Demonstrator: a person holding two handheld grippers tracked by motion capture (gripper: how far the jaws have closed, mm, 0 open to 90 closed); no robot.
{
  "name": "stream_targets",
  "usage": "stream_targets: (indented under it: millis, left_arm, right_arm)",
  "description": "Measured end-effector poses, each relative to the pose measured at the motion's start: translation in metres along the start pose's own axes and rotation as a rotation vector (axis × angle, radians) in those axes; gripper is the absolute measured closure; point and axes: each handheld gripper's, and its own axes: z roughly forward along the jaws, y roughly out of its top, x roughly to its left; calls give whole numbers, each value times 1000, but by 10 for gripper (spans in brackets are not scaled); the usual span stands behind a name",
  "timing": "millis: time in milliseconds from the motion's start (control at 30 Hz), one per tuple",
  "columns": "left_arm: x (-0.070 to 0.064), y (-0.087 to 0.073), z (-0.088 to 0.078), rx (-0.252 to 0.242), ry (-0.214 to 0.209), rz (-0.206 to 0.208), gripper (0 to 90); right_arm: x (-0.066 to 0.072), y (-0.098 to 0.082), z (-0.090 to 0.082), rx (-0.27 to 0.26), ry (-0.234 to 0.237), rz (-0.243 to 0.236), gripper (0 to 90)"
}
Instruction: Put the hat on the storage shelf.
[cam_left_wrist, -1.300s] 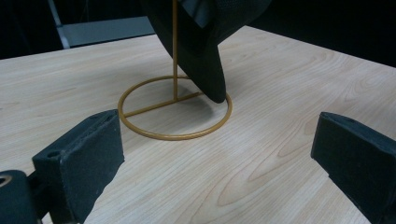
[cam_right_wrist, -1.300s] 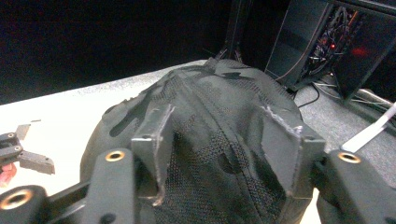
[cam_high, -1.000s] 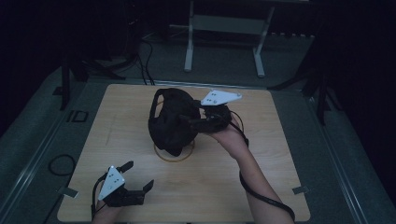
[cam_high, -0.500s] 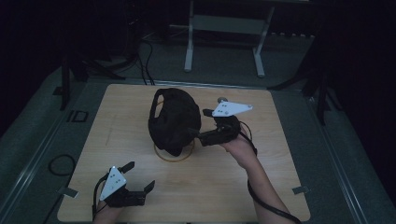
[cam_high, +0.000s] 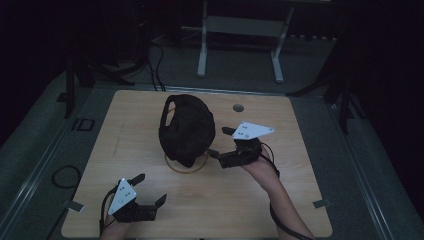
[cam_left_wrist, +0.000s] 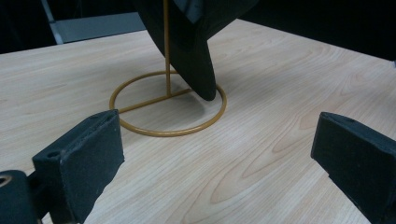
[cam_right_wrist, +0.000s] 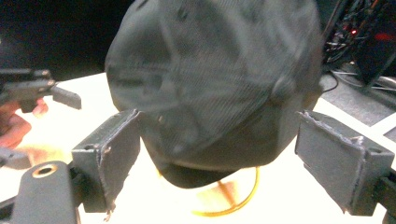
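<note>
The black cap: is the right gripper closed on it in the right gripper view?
No. The right gripper is open, its two fingers spread wide apart and short of the black cap.

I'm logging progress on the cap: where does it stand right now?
Done: the black cap hangs on the gold wire stand. In hand: nothing; the right tongs are open beside the cap, apart from it. The left tongs rest open near the table's front edge. What's left is unclear.

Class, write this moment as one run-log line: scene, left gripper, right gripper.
scene: black cap on gold wire stand | left gripper: open, near table edge | right gripper: open, beside cap
</note>
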Motion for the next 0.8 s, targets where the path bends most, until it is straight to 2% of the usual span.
stream_targets:
  millis: [33,200,233,800]
  left_arm:
    - [0,0,0,3,0,3,28]
    - [-1,-1,1,6,-6,3,28]
    - [-2,-1,1,6,-8,2,27]
    - [-1,-4,5,31,-20,3,28]
  right_arm:
    - [2,-10,1,9,1,0,140]
    - [4,-20,1,12,4,2,141]
    - [5,-30,1,19,13,7,141]
    - [12,-76,7,73,74,13,141]
